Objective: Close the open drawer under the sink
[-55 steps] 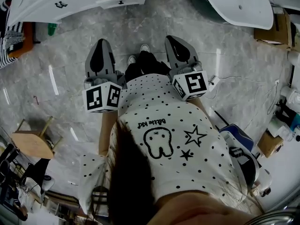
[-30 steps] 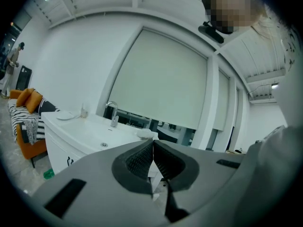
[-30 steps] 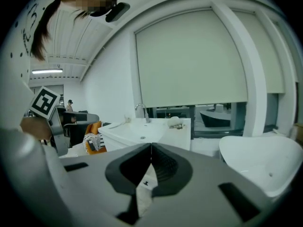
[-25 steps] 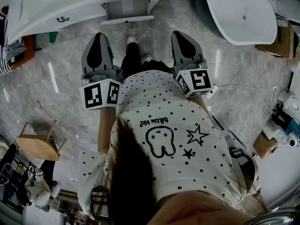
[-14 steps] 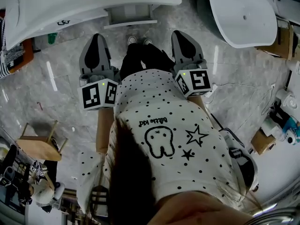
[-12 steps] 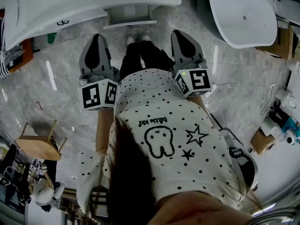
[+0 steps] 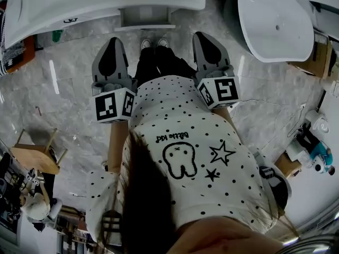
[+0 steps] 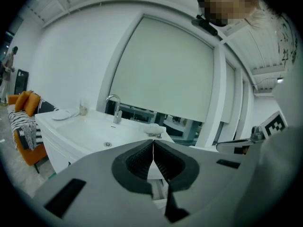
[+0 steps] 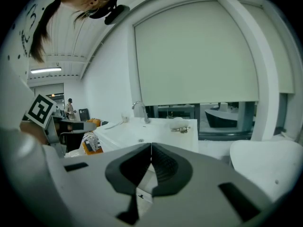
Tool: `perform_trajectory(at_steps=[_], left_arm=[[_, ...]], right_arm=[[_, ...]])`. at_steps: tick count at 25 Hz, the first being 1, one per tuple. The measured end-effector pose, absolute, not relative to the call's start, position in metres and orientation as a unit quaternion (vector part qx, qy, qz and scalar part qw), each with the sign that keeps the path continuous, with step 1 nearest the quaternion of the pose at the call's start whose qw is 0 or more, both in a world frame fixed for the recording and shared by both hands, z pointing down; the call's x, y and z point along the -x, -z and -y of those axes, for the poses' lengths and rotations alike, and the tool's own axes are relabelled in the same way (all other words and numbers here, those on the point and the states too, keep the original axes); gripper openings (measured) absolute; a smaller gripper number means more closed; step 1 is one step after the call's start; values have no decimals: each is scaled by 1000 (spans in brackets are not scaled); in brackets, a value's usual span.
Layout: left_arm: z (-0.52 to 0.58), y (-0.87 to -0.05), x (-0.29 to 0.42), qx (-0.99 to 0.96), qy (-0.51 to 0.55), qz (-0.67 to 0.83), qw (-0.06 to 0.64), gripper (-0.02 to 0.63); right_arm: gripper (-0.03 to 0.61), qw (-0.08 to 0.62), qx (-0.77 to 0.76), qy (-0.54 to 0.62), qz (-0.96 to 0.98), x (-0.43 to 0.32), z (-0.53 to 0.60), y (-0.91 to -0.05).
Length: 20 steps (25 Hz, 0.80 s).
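Note:
The white sink cabinet runs along the top of the head view, with its open drawer sticking out toward me. My left gripper and right gripper are held side by side short of the drawer front, apart from it. Both are shut with nothing between the pads. In the left gripper view the shut left gripper points at the sink and its faucet. The right gripper faces the same sink; a sliver of drawer shows below its jaws.
A large white tub stands at the upper right, cardboard boxes beyond it. A wooden stool sits at the left. An orange seat with striped cloth is beside the cabinet. The person's shoes stand before the drawer.
Both grippers and the person have come forward toward the sink cabinet; the drawer front now sits closer to the gripper tips. Both grippers stayed shut.

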<state>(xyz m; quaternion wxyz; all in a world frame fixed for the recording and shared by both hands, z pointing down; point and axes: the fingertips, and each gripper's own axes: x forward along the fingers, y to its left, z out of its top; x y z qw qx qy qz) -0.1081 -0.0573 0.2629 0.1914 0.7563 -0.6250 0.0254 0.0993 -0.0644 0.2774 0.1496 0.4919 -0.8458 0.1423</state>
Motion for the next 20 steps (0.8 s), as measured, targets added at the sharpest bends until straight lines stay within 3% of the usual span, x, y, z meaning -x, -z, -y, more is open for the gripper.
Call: perform_trajectory(at_steps=[5, 6, 7, 8, 13, 20], left_arm=[[50, -312, 103, -758, -100, 609, 208, 12], [49, -328, 101, -760, -115, 599, 225, 42], [49, -346, 98, -761, -127, 588, 244, 116], [48, -364, 95, -761, -139, 577, 263, 135], [40, -477, 80, -743, -200, 557, 311, 137], [56, -647, 51, -741, -273, 529, 309, 140]], right_arm=[[12, 152, -477, -146, 853, -100, 62, -286], [12, 153, -474, -147, 854, -99, 63, -288], [12, 156, -472, -148, 855, -98, 63, -290], [12, 160, -470, -149, 855, -99, 64, -292], [12, 184, -457, -160, 855, -101, 63, -317], [12, 210, -459, -203, 839, -94, 67, -392]])
